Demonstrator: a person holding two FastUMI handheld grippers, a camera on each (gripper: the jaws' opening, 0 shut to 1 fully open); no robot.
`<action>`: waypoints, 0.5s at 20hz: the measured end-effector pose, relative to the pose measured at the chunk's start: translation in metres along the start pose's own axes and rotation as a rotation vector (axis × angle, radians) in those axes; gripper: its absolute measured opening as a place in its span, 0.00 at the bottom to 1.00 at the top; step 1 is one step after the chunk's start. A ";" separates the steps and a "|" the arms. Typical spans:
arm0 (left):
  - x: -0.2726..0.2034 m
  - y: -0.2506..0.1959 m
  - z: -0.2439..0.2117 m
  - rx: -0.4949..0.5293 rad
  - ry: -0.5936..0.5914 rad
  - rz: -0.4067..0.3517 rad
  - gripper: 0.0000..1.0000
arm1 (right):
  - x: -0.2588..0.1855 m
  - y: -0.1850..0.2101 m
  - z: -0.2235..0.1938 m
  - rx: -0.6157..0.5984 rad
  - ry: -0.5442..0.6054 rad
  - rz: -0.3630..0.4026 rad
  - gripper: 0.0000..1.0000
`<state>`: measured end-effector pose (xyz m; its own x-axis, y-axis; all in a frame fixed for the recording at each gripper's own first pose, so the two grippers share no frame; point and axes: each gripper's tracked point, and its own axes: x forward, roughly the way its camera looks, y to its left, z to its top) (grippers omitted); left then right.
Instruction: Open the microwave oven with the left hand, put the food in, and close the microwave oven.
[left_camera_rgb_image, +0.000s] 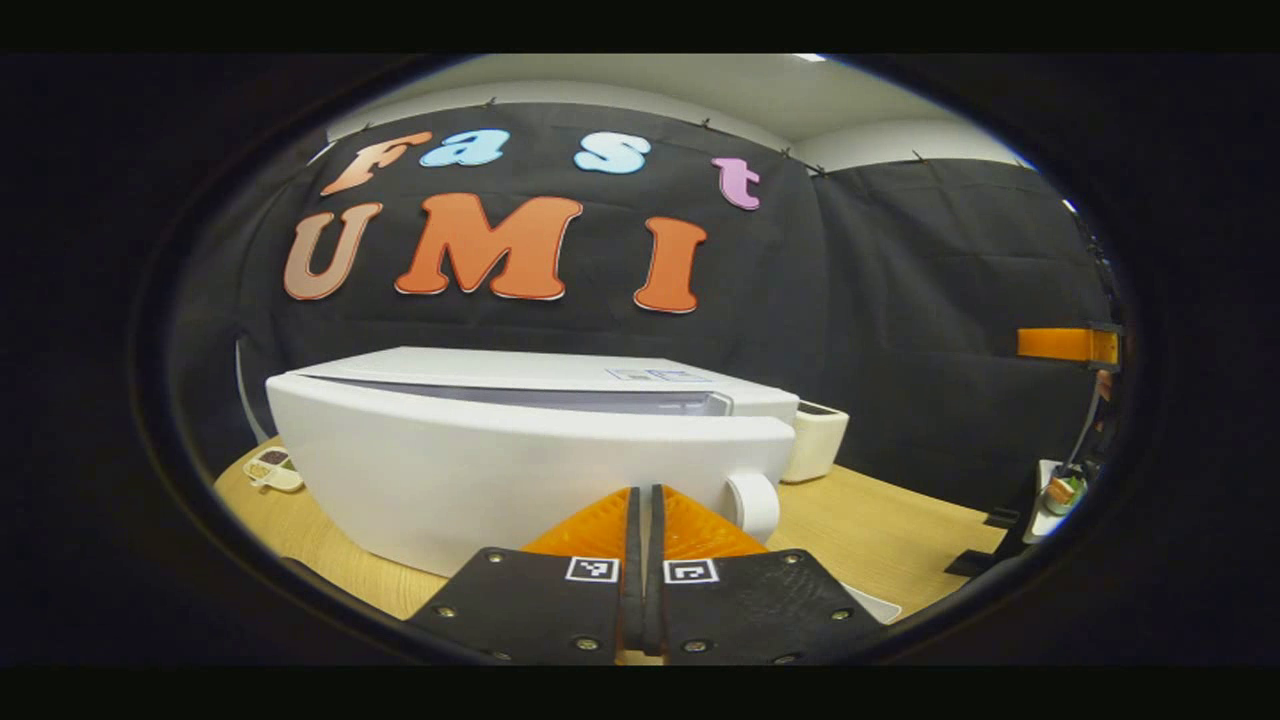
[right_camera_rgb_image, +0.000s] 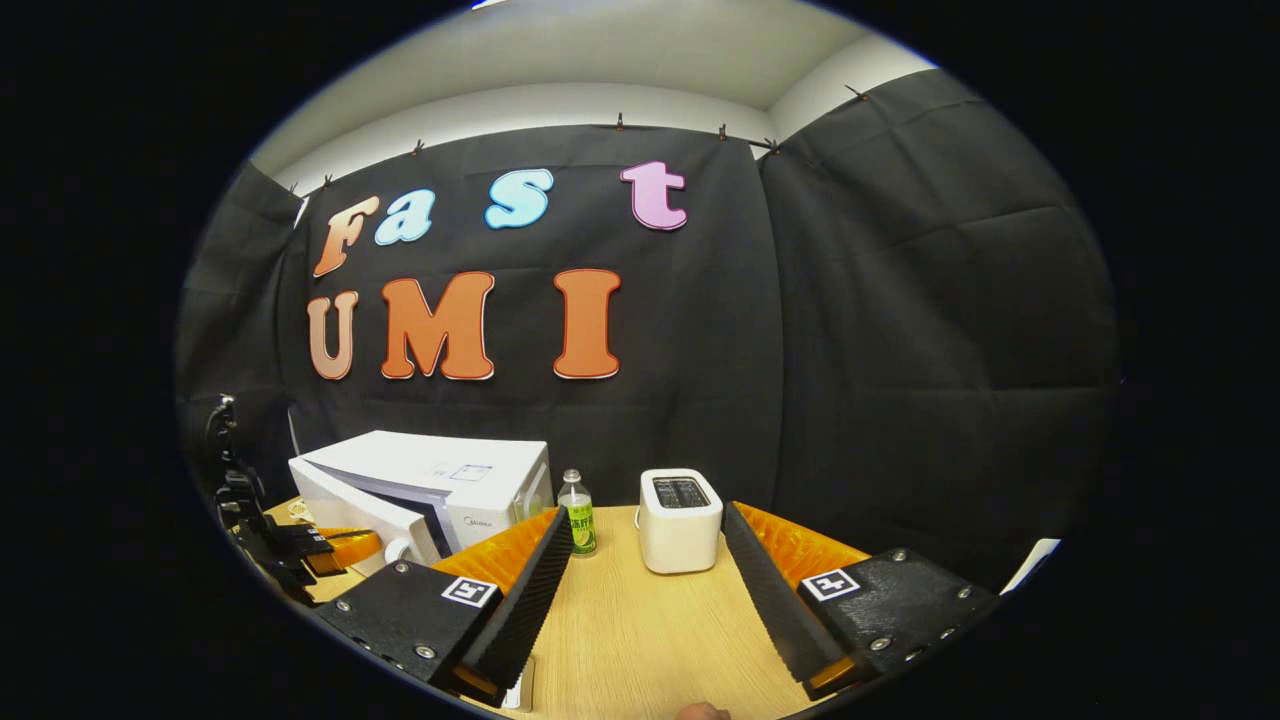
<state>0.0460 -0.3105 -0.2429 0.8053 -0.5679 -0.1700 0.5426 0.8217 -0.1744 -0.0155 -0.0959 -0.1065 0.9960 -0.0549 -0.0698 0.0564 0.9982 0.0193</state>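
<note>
White microwave (left_camera_rgb_image: 520, 460) on the wooden bench (left_camera_rgb_image: 880, 530), door (left_camera_rgb_image: 500, 480) swung a little ajar, smooth and curved, round knob (left_camera_rgb_image: 752, 505) at its right end. Left tongs (left_camera_rgb_image: 645, 520) pressed together with nothing between them, tips close against the door front just left of the knob. Small dish (left_camera_rgb_image: 272, 468) of something dark at the far left of the bench. White toaster (right_camera_rgb_image: 680, 520) with rounded corners to the right of the microwave, a clear bottle (right_camera_rgb_image: 576, 512) with green label standing between the two. Right tongs (right_camera_rgb_image: 645, 590) spread wide and empty over bare wood grain, ribbed inner faces, well apart from the microwave. Seen from the right gripper view, left tongs (right_camera_rgb_image: 345, 548) at the near edge of the door. Plate of food (left_camera_rgb_image: 1060, 492) off at the far right.
</note>
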 end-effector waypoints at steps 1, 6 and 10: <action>0.007 0.000 -0.001 0.004 0.004 0.013 0.01 | -0.001 -0.002 0.001 0.003 0.000 -0.004 0.95; 0.037 0.013 -0.002 0.037 -0.007 0.105 0.01 | -0.001 -0.014 -0.001 -0.004 -0.006 -0.035 0.95; 0.055 -0.003 -0.017 0.002 0.055 0.056 0.00 | 0.001 -0.012 -0.007 -0.002 0.012 -0.026 0.95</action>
<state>0.0845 -0.3454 -0.2683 0.8204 -0.5226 -0.2320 0.4975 0.8524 -0.1610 -0.0162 -0.1080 -0.1136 0.9934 -0.0805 -0.0823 0.0820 0.9965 0.0150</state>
